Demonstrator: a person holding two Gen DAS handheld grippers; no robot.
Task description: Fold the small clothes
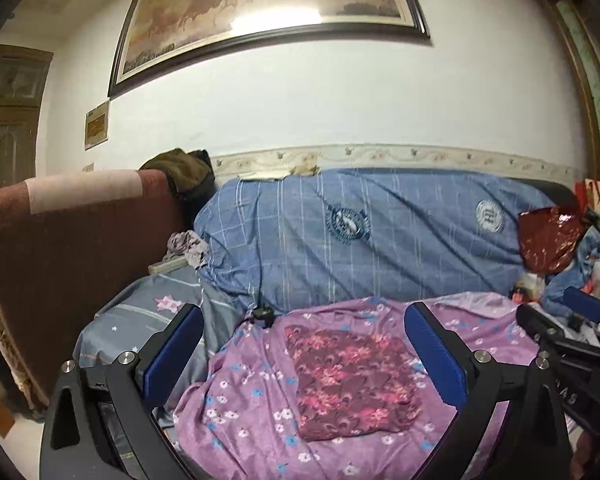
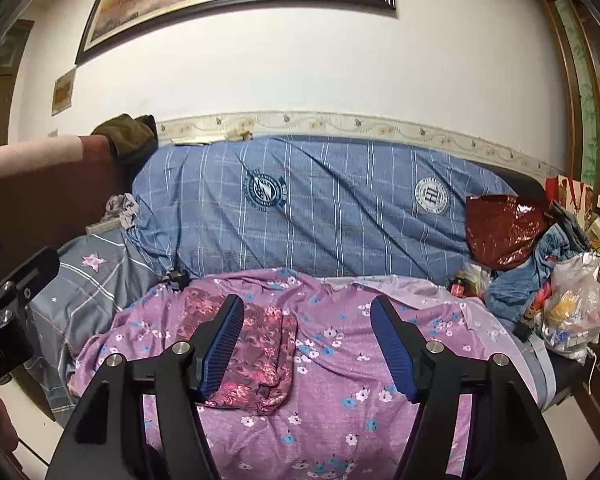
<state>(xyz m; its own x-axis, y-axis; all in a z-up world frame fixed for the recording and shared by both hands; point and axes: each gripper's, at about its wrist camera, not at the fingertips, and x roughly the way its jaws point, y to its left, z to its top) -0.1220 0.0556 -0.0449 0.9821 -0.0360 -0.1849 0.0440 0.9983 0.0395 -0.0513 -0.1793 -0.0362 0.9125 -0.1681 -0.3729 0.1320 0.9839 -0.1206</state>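
Note:
A small dark-red garment with pink flowers (image 1: 352,380) lies folded flat on a purple flowered sheet (image 1: 244,412) over the sofa seat. My left gripper (image 1: 304,344) is open and empty, held above and in front of the garment, which shows between its blue pads. In the right wrist view the garment (image 2: 260,352) lies left of centre, partly behind the left blue finger (image 2: 222,344). My right gripper (image 2: 308,340) is open and empty above the purple sheet (image 2: 340,412), to the right of the garment. The right gripper also shows in the left wrist view (image 1: 572,340).
A blue checked cover (image 1: 380,236) drapes the sofa back. A grey star-print cloth (image 1: 156,312) lies at the left, by a brown armchair (image 1: 60,260). A red foil bag (image 2: 504,228), jeans (image 2: 532,276) and a plastic bag (image 2: 576,312) crowd the right end.

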